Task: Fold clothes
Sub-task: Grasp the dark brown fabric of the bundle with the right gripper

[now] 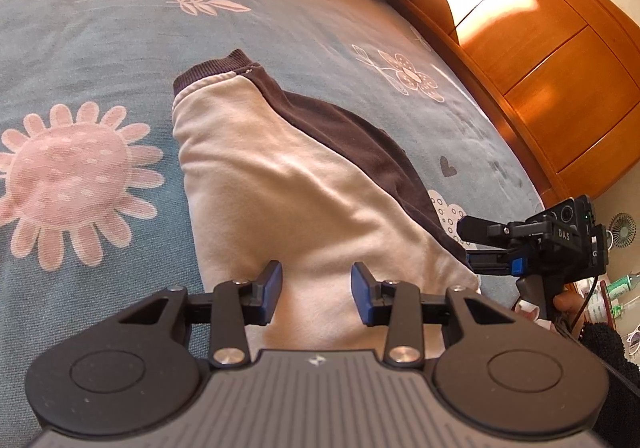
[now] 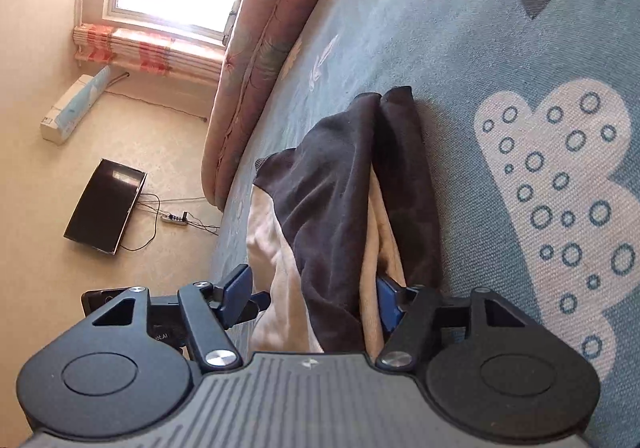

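Lying on the blue flowered bedspread (image 1: 100, 28) is the thing to fold, a cream and brown garment (image 1: 256, 168). Its long side runs from 6 o'clock up to its dark ribbed cuff (image 1: 212, 68) near 11 o'clock in the left wrist view.

The left gripper (image 1: 316, 294) is right over the near end, so it is the closer one for this end. Its jaws are partly open, with cream cloth showing between them, and nothing is pinched.

The right gripper (image 2: 316, 298) is at the garment's 3 o'clock edge. Its jaws are wide, with a fold of cloth between them. Its right pad (image 2: 388, 300) may touch the cloth, but that part is half hidden. It does not look like a real grip yet.
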Tool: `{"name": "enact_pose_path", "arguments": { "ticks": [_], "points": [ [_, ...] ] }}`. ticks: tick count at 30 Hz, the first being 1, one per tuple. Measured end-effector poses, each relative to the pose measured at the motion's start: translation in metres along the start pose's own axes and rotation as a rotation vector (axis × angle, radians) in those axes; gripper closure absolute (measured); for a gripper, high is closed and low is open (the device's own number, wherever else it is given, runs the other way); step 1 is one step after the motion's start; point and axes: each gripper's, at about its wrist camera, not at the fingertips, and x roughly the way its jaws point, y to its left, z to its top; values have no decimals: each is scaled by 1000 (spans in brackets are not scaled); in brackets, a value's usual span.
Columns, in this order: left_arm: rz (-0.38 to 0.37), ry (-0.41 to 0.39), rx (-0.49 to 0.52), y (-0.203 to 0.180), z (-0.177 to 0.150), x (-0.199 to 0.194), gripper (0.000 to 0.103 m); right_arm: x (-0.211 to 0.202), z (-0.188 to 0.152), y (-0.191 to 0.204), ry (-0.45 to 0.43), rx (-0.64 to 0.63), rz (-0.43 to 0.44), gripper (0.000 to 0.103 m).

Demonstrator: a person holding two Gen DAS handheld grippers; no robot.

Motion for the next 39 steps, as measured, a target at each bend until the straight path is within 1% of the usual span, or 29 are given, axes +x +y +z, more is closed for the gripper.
{"name": "enact_pose_path", "arguments": {
  "ticks": [4,6,8,9,10,12,13,16,18,21,22,24,26,27,29,33,36,38,39],
  "points": [
    [-13,-5,-16,2,2,-3,65,14,13,0,49,-15,36,31],
    [-18,-4,-17,3,2,-3,63,19,18,-2,67,-23,46,33],
    [-26,-5,-26,5,2,-3,62,21,23,-2,71,-41,28,42],
    [-30,-6,-31,6,2,-2,62,21,25,-4,70,-42,14,55],
    [-34,-8,-38,7,2,-2,62,21,25,-6,63,-41,-10,74],
    [-39,-13,-45,6,3,-3,62,17,22,-1,35,-76,-59,85],
    [-39,-16,-41,4,3,-5,62,15,20,7,21,-112,-92,87],
    [-46,-24,-18,-4,4,-8,60,11,15,39,-11,-226,-186,89],
    [-55,-19,4,-10,5,-8,55,10,16,56,-6,-276,-226,90],
    [-57,-4,13,-13,4,-2,55,10,19,54,10,-271,-294,90],
    [-58,1,13,-13,4,1,55,8,18,46,8,-245,-298,90],
    [-60,4,17,-15,4,4,54,0,15,27,-5,-175,-291,90],
    [-55,8,35,-16,5,8,53,-11,12,19,-35,-138,-263,90],
    [-57,14,37,-15,5,11,52,-14,11,17,-47,-125,-263,90],
    [-67,26,31,-10,6,18,49,-19,8,14,-58,-117,-281,90],
    [-95,21,-19,0,8,27,48,-25,3,16,-63,-109,-218,90],
    [-104,15,-15,0,6,26,48,-17,12,17,-75,-102,-188,84],
    [-110,11,-19,2,4,25,47,-8,23,15,-86,-86,-168,74],
    [-114,10,-27,3,4,24,47,-4,29,15,-92,-78,-159,66]
  ]
}}
